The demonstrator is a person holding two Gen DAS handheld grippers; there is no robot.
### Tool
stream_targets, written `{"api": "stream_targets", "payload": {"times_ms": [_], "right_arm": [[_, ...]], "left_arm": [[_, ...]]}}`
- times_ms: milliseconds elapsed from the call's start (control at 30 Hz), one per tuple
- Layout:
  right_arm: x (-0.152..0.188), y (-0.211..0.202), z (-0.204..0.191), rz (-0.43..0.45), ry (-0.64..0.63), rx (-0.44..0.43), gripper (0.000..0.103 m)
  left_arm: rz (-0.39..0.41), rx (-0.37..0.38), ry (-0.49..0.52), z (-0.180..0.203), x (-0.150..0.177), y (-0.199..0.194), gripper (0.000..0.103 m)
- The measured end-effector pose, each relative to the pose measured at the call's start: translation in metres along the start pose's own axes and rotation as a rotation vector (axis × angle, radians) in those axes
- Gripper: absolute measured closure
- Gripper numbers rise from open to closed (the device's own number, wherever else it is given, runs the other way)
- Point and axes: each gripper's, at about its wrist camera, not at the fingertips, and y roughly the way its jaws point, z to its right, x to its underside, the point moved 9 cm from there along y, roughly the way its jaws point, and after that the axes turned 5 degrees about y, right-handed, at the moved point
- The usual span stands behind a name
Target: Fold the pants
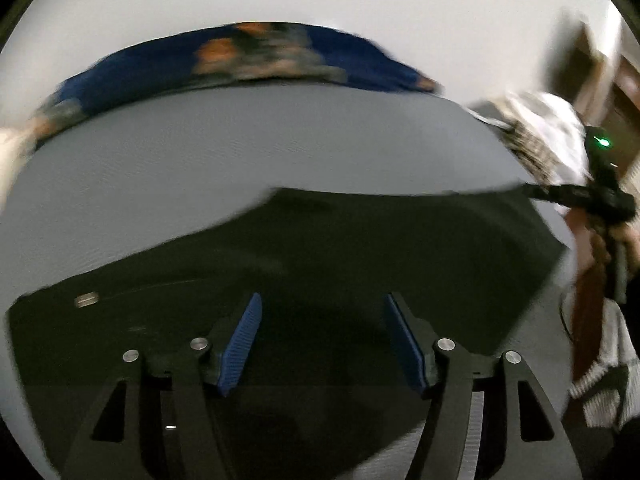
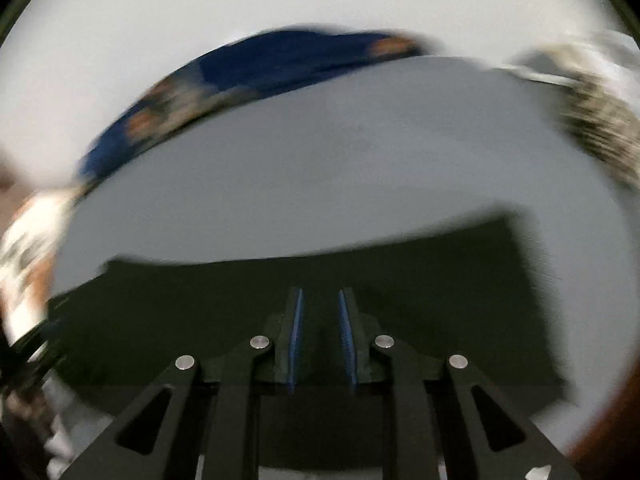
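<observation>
Dark pants [image 1: 360,248] lie spread flat on a grey surface [image 1: 240,140], with a small pale tag [image 1: 86,301] near their left end. My left gripper [image 1: 323,300] hovers over them, open, its blue pads wide apart with nothing between them. In the right wrist view the same pants [image 2: 280,300] fill the lower half. My right gripper [image 2: 320,292] is above them, its pads a narrow gap apart with no cloth seen in the gap. In the left wrist view the right gripper [image 1: 538,193] shows at the pants' far right corner, too blurred to tell contact.
A blue cloth with orange patches [image 1: 200,60] runs along the far edge of the grey surface [image 2: 320,160]. A striped pale cloth [image 1: 532,140] lies at the far right corner. A person's sleeve [image 1: 600,380] is at the right edge. Both views are motion-blurred.
</observation>
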Motion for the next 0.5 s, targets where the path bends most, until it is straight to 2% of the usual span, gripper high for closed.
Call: {"api": "stream_targets", "payload": {"times_ms": [33,133,167,300,400,500], "right_arm": [[0.001,0.011,-0.022,-0.025,-0.034,-0.050,0.085],[0.005,0.058,-0.112,-0.171,-0.184,-0.247,0.085],[0.008,0.066,-0.130,-0.195,-0.221,-0.272,0.085],[0.014,0.111,-0.208,-0.310,-0.413,-0.333,0.085],[0.017,0.136,-0.240,-0.379,-0.473,-0.365,0.085],[0.021,0.156,-0.260,-0.418,-0.516,-0.365,0.085]], "left_arm": [[0.008,-0.041,-0.035,-0.018,0.003,-0.005,0.039],[0.005,-0.103,-0.087,-0.049,0.016,-0.012,0.039],[0.003,-0.118,-0.100,-0.058,0.023,-0.015,0.039],[-0.005,-0.170,-0.149,-0.088,0.041,-0.020,0.039],[-0.031,-0.172,-0.200,-0.103,0.054,-0.018,0.039],[-0.048,-0.154,-0.210,-0.104,0.054,-0.011,0.039]]}}
